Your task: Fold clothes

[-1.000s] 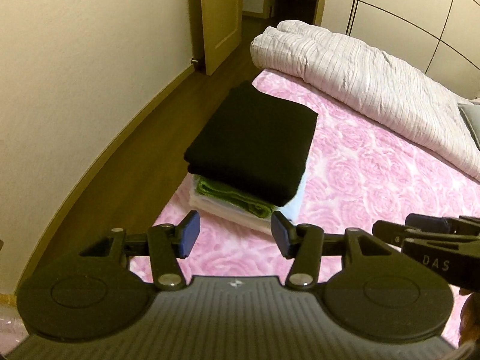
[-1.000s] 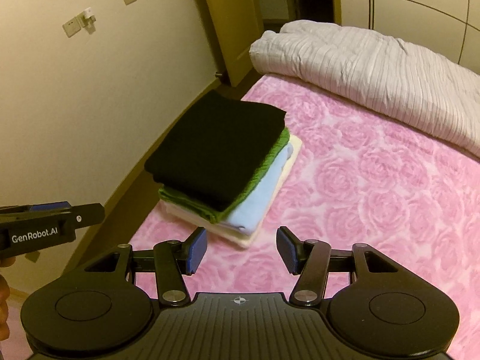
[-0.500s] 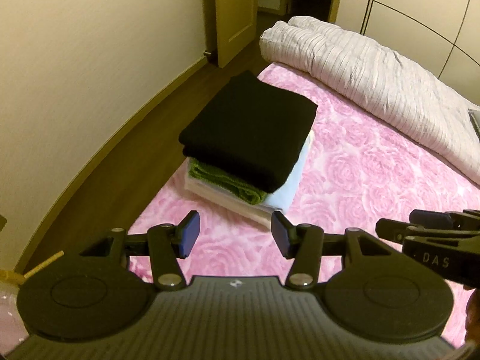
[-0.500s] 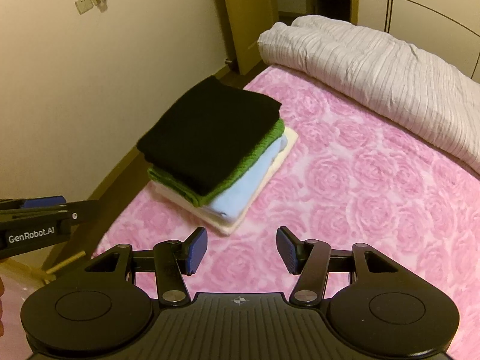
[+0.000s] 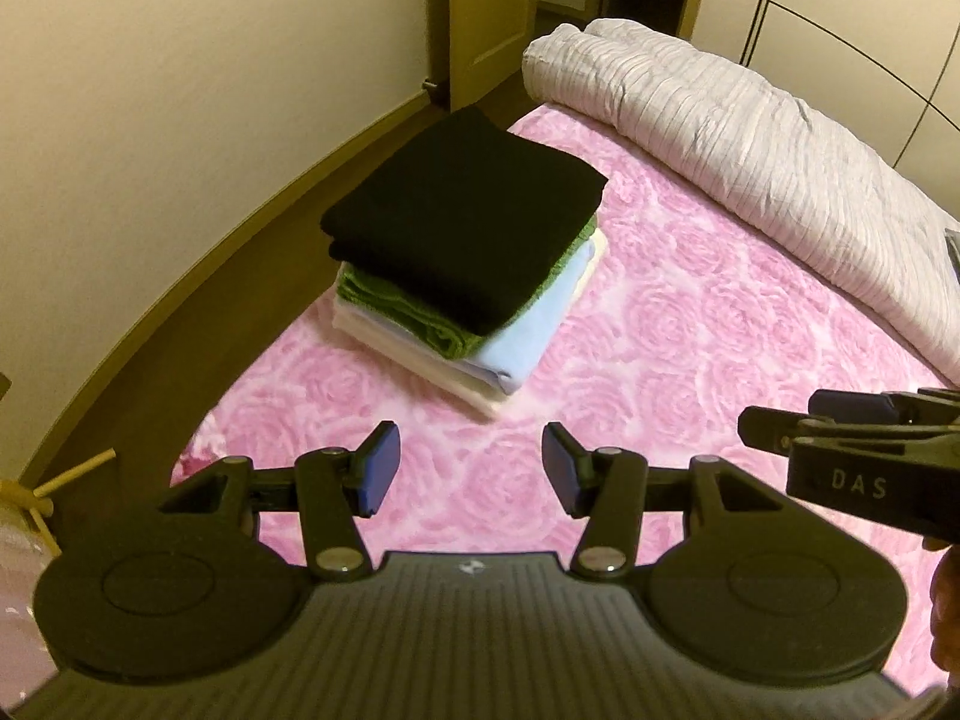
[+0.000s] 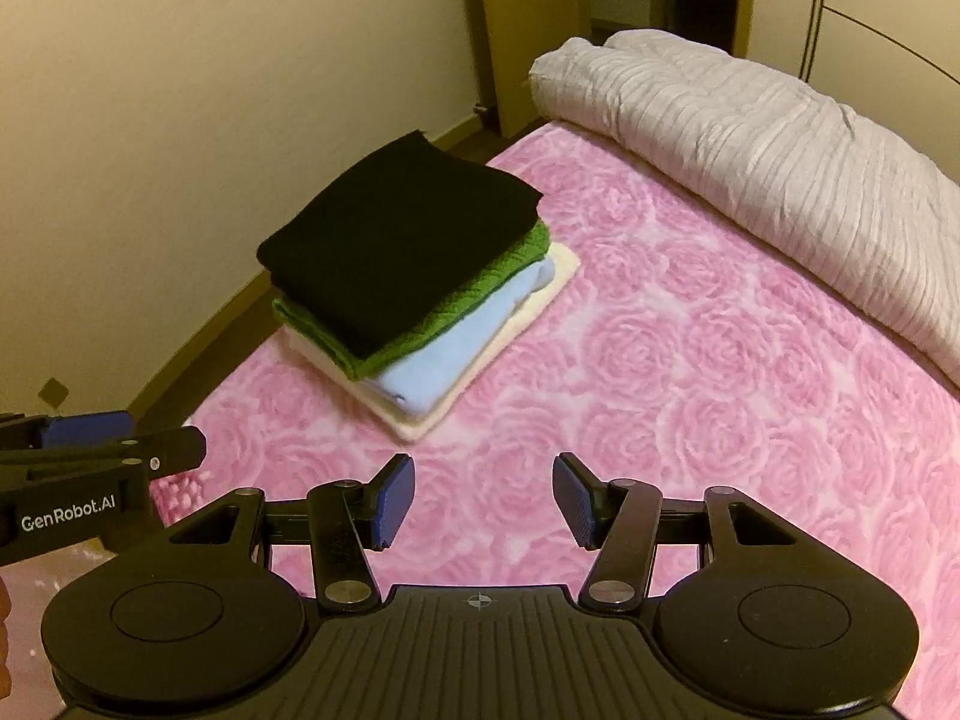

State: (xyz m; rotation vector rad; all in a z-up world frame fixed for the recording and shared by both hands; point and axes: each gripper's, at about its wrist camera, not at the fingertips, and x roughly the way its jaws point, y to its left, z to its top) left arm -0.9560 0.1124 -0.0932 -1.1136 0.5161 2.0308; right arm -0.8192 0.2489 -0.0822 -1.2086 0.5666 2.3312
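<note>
Left wrist: right gripper [image 5: 780, 429] edge-cropped; stack's cream bottom layer [image 5: 480, 399] barely peeking.

Warm yellowish light fills the room. A cream wall [image 6: 120, 180] meets a brown wooden floor [image 5: 198, 324]; a pink rose-patterned bed [image 6: 690, 360] carries a rolled pale quilt [image 6: 750, 138] near an open door [image 5: 486, 12].

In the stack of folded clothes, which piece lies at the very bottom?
The cream piece lies lowest, directly on the pink bedspread, under the light blue piece; green and black lie above.
</note>
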